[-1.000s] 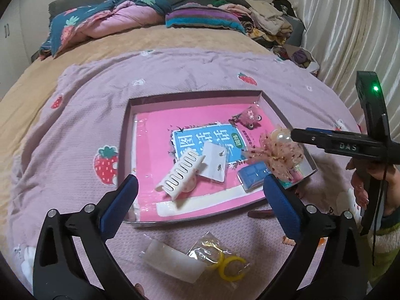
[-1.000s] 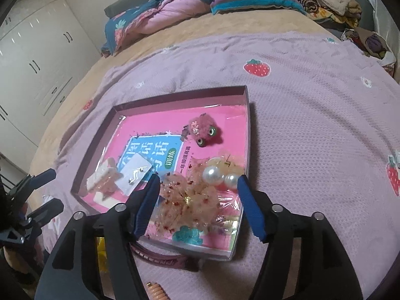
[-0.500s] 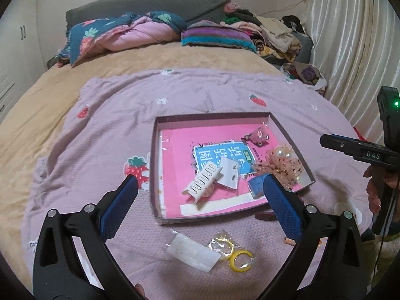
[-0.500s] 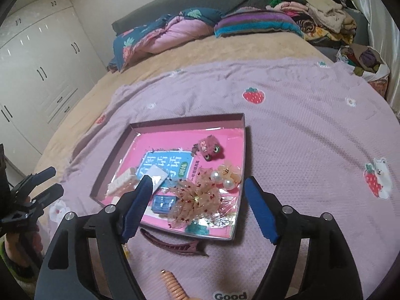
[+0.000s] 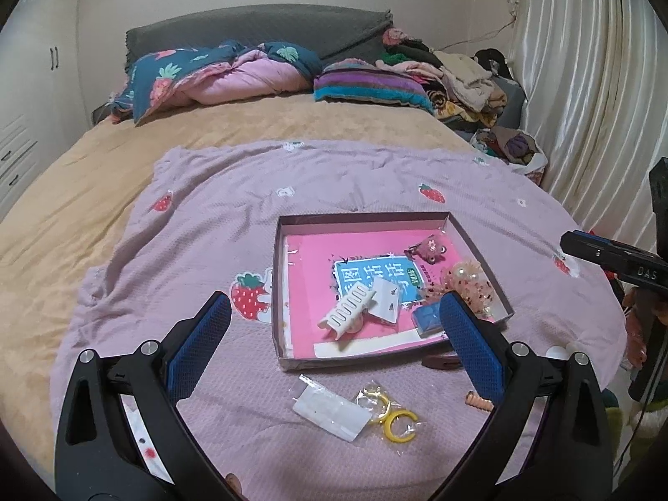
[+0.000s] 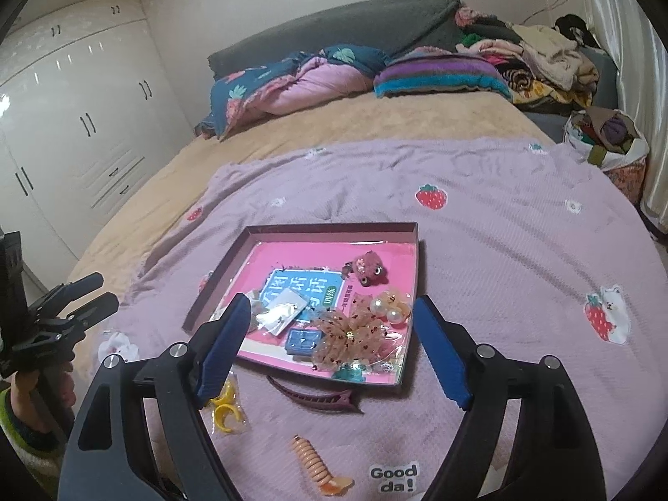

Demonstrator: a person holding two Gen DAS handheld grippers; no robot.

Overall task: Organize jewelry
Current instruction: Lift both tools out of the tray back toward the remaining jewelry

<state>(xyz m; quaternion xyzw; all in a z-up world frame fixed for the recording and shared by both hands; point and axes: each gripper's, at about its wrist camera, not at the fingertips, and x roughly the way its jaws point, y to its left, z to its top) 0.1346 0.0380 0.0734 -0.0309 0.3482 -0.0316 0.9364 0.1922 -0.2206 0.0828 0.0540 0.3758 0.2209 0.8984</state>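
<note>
Both grippers hang above the bed with fingers spread wide and holding nothing: the left gripper (image 5: 334,325) and the right gripper (image 6: 332,334). Sorting looks partway done, since the tray (image 6: 411,275) already holds a white claw clip (image 5: 348,313), a tulle bow (image 6: 348,336) and pearls (image 6: 388,309). Loose pieces lie at its 6 o'clock: a dark hair clip (image 6: 313,396), yellow rings (image 5: 396,419), a spiral hair tie (image 6: 313,463). The next pick likely calls for descending past the tray's near wall.

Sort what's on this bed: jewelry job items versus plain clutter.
Job:
tray
white claw clip
mesh bow
dark hair clip
yellow rings
coil hair tie

Clutter:
quilt
striped pillow
clothes pile
</note>
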